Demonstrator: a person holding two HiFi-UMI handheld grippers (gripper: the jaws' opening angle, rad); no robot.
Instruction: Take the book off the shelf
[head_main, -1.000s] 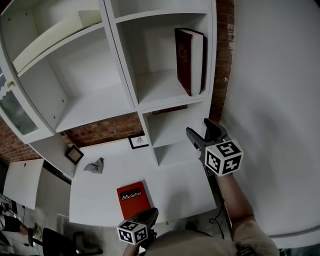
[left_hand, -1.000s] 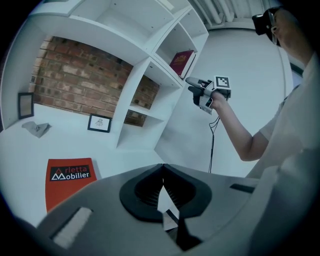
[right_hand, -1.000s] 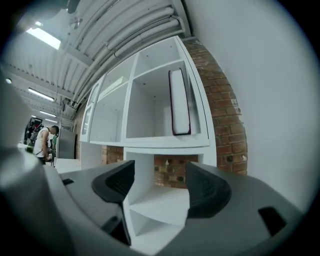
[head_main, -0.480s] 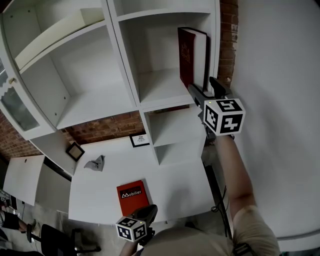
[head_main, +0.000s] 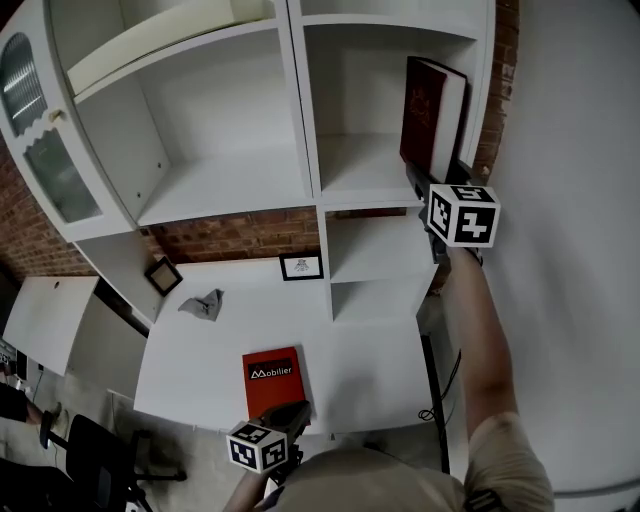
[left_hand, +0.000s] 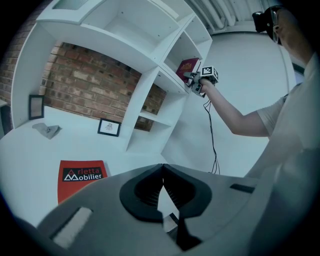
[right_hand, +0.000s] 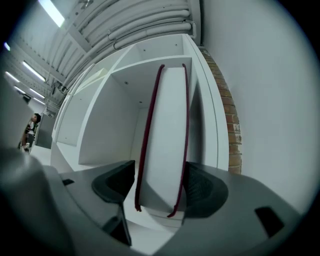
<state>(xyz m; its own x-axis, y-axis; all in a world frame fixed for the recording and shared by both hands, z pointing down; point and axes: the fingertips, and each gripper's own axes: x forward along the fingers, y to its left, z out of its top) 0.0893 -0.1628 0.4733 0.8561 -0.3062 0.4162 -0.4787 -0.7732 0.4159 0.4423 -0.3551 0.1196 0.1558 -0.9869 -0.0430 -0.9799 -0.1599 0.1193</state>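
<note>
A dark red book (head_main: 425, 115) stands upright at the right end of the white shelf compartment (head_main: 355, 175), leaning against its side wall. My right gripper (head_main: 430, 185) is raised to the book's lower front corner. In the right gripper view the book (right_hand: 162, 145) shows its white page edge between the two jaws of the right gripper (right_hand: 159, 185), which is open, with a gap at the left jaw. My left gripper (head_main: 295, 412) hangs low over the table's front edge; the left gripper (left_hand: 162, 167) is shut and holds nothing. From there the book (left_hand: 186, 67) shows far off.
A red booklet (head_main: 272, 378) lies on the white table (head_main: 370, 370) near the left gripper. A small framed picture (head_main: 301, 266), a second frame (head_main: 163, 275) and a grey crumpled piece (head_main: 205, 303) sit further back. A glass cabinet door (head_main: 45, 120) stands open at left. A cable (head_main: 440, 375) hangs at right.
My right gripper has risen from below the shelf board up to the book and now straddles its lower edge. The left gripper has stayed low by the table edge.
</note>
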